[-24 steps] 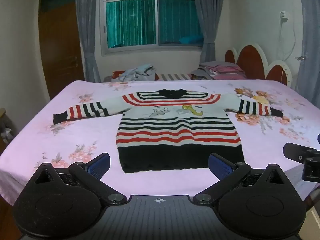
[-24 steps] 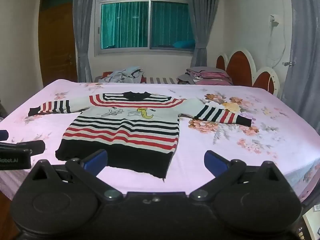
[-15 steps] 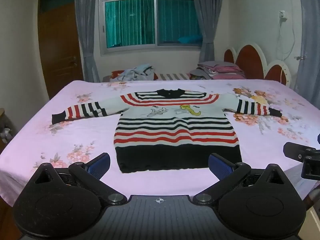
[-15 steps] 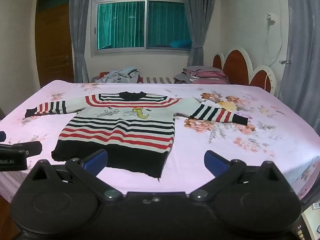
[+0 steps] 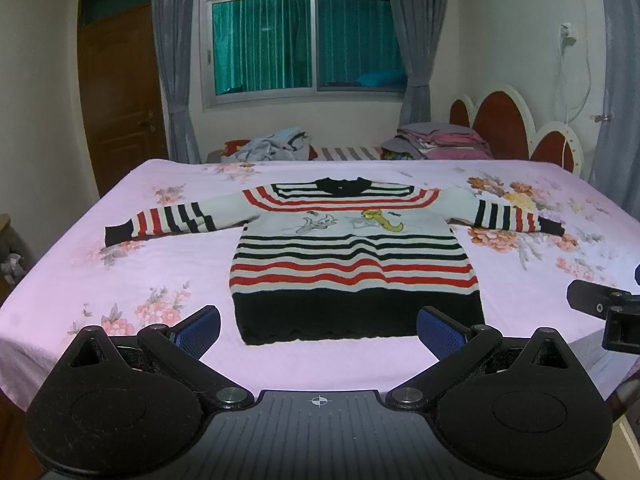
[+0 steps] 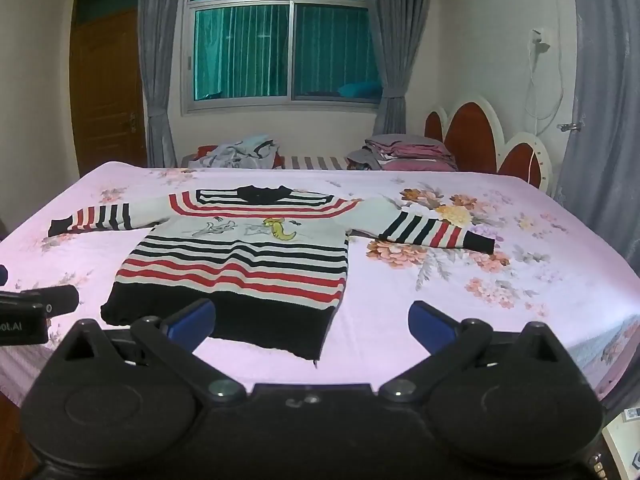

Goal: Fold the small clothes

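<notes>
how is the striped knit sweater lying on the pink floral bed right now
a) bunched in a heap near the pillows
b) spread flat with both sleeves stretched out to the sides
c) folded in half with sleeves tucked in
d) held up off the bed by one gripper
b: the red, black and white striped knit sweater lies flat on the pink floral bed sheet, each sleeve extended sideways, and both grippers' jaws stand open and empty, short of it.

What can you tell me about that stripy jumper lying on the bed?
The sweater looks knitted: white with red and black stripes, a black collar and a wide black hem, with small cartoon figures on the chest. It lies flat and unfolded on the pink floral bedsheet, both sleeves spread sideways. Nothing grips it; it touches only the sheet.
</notes>
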Motion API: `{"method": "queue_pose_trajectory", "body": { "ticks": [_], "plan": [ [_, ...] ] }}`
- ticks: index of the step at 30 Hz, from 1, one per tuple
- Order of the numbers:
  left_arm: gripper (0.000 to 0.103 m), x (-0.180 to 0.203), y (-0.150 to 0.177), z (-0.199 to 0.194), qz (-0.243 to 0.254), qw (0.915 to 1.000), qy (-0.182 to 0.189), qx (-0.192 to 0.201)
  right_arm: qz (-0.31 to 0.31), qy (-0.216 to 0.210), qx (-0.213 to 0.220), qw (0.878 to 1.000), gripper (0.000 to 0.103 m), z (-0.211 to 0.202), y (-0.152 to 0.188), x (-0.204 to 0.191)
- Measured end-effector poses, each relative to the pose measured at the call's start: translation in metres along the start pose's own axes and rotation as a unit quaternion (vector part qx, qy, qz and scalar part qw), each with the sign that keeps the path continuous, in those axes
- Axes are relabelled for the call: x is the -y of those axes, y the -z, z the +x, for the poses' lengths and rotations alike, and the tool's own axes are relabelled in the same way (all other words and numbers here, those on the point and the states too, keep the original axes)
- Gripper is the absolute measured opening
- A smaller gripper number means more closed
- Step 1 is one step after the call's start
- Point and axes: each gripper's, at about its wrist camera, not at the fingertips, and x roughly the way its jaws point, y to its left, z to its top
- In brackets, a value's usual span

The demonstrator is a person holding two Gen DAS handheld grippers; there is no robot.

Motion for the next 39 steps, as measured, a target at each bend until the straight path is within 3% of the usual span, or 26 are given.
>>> {"method": "queue_pose_trajectory", "body": {
  "ticks": [39],
  "plan": [
    [0.103, 0.0015, -0.0019, -0.0008, -0.003, 1.0, -0.003, -0.001, -0.004, -0.002, 0.003, 1.0, 0.103, 0.0048, -0.006, 0.0]
  ]
}}
